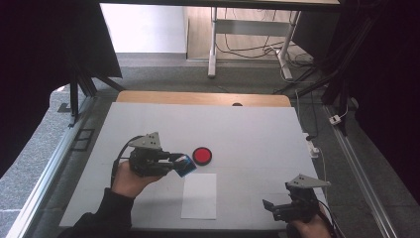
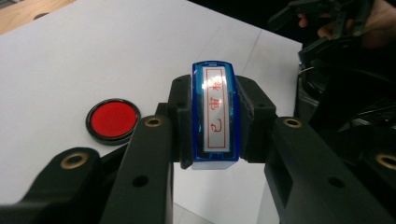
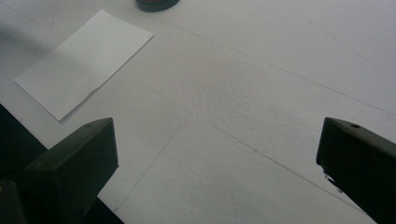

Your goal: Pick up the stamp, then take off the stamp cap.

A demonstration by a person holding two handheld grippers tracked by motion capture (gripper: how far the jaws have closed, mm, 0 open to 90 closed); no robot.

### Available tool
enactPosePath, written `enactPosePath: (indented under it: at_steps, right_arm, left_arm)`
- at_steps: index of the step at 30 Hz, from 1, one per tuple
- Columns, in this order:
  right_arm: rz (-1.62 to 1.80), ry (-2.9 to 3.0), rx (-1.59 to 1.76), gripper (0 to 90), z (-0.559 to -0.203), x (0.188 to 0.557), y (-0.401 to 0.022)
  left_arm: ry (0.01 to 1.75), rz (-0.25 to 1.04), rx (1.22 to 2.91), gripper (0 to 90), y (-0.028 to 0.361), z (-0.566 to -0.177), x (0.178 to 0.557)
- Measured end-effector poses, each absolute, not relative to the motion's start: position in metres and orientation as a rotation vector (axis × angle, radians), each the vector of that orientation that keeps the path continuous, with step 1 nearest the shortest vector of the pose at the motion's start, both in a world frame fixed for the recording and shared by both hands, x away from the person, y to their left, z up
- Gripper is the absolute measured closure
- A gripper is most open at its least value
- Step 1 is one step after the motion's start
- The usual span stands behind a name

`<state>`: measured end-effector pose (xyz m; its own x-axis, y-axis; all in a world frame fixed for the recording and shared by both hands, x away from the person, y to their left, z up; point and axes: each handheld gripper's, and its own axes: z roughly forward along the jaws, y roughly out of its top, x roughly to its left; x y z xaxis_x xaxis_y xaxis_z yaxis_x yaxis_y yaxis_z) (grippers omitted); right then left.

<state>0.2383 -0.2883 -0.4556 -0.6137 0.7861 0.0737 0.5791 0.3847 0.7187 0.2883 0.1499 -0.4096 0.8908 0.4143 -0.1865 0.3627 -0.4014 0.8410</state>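
The blue stamp point(image 2: 215, 116) sits clamped between the two black jaws of the left hand-held gripper point(image 2: 212, 123), in the middle of the left gripper view. Its clear top carries a white label with red characters inside a red frame, and the jaws press on both of its long sides. In the high view the stamp point(image 1: 186, 165) shows left of center, at the tip of the left hand-held gripper point(image 1: 184, 164), just above the upper left corner of the sheet of paper point(image 1: 199, 196).

A round red ink pad point(image 1: 202, 155) in a black rim lies on the white counter point(image 1: 247, 134) just to the right of the stamp, apart from it; in the left gripper view it lies at the left of the frame point(image 2: 112, 120).

The paper lies flat below the pad, in the lower middle of the high view, and in the upper left of the right gripper view point(image 3: 84, 60).

The right hand-held gripper point(image 1: 267, 205) is at the lower right of the high view, well apart from the paper. Its jaws stand wide apart with nothing between them but bare counter point(image 3: 243, 93).
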Motion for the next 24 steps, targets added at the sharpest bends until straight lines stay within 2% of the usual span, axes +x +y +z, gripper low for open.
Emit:
enactPosePath:
  at_steps: [14, 24]
  right_arm:
    - [1.088, 2.369, 1.155, 0.0, -0.453, 0.236, -0.286]
    - [1.209, 2.397, 1.006, 0.0, -0.445, 0.234, -0.264]
  left_arm:
    - [0.521, 0.059, 2.053, 70.0, 0.144, -0.409, 0.288]
    - [0.495, 0.07, 2.075, 69.9, 0.142, -0.408, 0.285]
